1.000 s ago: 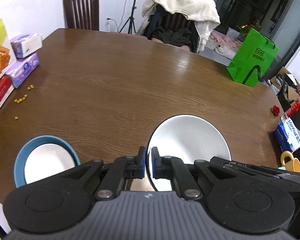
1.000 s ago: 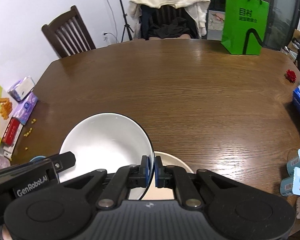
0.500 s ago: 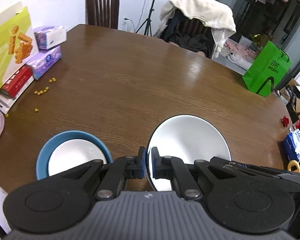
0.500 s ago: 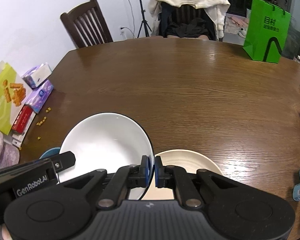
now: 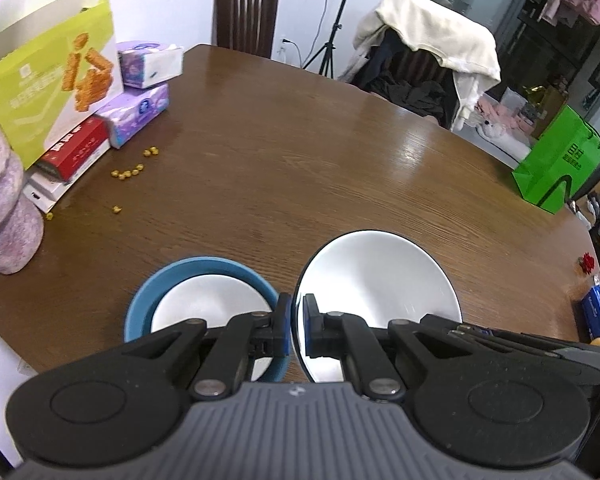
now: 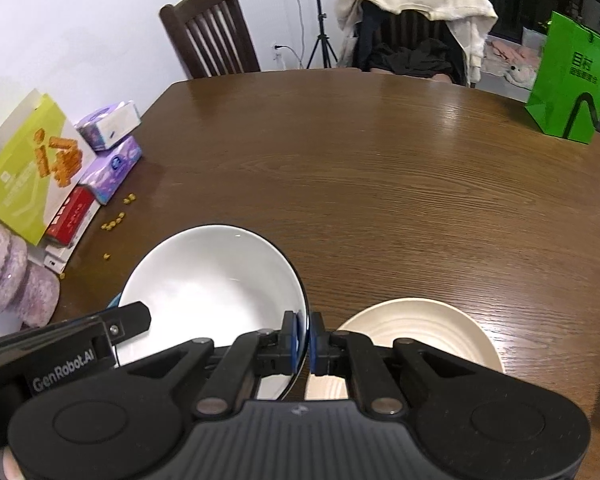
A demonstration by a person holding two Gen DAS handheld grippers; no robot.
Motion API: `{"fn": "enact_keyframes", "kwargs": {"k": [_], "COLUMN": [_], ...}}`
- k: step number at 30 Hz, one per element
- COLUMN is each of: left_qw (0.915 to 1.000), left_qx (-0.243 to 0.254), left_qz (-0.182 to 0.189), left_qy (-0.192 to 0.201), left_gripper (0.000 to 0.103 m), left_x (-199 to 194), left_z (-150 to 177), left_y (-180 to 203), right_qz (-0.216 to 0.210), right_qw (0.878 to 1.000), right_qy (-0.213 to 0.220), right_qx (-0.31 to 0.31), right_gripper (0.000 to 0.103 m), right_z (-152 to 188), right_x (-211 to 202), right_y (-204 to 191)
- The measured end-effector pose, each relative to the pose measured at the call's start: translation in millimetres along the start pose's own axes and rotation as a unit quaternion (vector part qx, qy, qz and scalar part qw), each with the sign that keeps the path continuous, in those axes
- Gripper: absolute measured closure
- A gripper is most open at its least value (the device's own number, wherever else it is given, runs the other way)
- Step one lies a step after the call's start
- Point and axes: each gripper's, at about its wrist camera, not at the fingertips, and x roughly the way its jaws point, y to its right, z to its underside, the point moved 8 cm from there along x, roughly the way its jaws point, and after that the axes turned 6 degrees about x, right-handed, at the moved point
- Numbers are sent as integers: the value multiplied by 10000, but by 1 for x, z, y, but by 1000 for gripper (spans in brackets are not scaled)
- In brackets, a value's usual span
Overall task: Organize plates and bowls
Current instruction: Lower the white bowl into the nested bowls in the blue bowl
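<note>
Left gripper (image 5: 297, 329): your jaws pinch the left rim of the white bowl (image 5: 376, 280)
Right gripper (image 6: 308, 344): clamped on that bowl's right rim; you carry it between both
Blue bowl (image 5: 168, 292): on the table (image 5: 300, 160), near left, beside the white bowl
Cream plate (image 6: 420, 328): near right, on the table

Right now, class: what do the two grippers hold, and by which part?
Both grip the white bowl by its rim: left gripper one side, right gripper the opposite.
</note>
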Motion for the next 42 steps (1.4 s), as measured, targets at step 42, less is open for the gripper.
{"fn": "enact_keyframes", "kwargs": {"k": [42], "left_qw": [9967], "left_qx": [-685], "left_qz": [-417], "left_qy": [-103], "left_gripper": [97], "left_x": [4], "left_z": [11], "left_y": [-94], "right_qz": [-266], "right_qw": [9960], "right_qy": [-390], "right_qx": [-760], "right_gripper": [97], "right_z": [14], "right_x": [36], "right_y": [-95]}}
